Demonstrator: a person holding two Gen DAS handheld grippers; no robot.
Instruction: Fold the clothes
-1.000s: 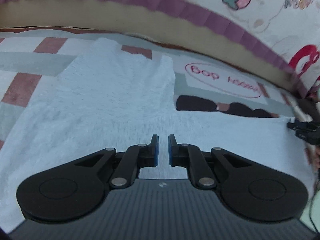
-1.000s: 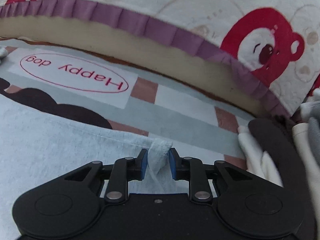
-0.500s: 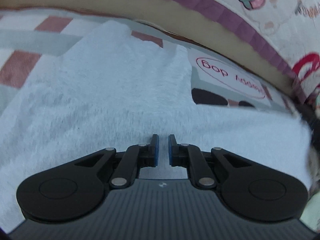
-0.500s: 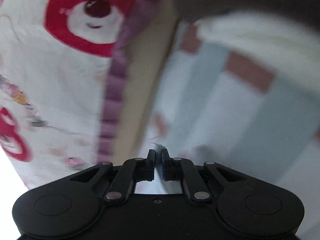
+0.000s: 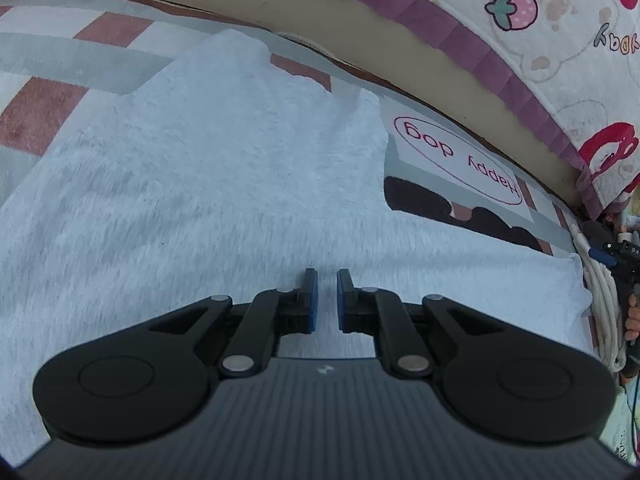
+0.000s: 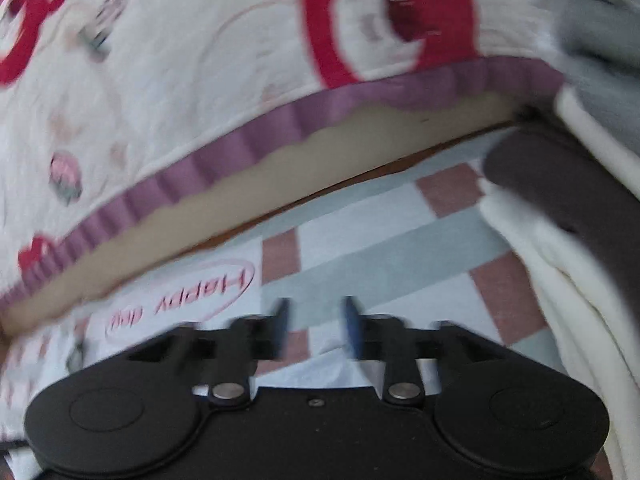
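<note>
Pale blue fleecy garment (image 5: 208, 184): spread flat on the checked mat (image 5: 60, 96), filling the near and middle ground of the left wrist view; its far edge steps back in notches toward the bed. In the right wrist view only a pale blue edge (image 6: 320, 372) shows, just under the gripper.

Left gripper (image 5: 327, 300): low over the garment, blue pads nearly together with a thin slit between them, nothing caught in it.

Right gripper (image 6: 316, 322): blurred; jaws have just been opening and stand apart, nothing between them, the mat visible through the gap.

Checked mat: grey, white and dusty-pink squares, with a white panel bearing a red oval that reads "Happy dog" (image 5: 460, 160), and dark shapes just near of it.

Bed cover (image 6: 200, 60): white with red bears and strawberries, purple ruffled hem, tan mattress side (image 6: 280, 184) beneath; bounds the far side.

Stack of clothes (image 6: 560, 248): cream, dark brown and grey layers at the right edge of the mat, close beside the right gripper.

White cord (image 5: 600, 300): coiled at the garment's right edge.
</note>
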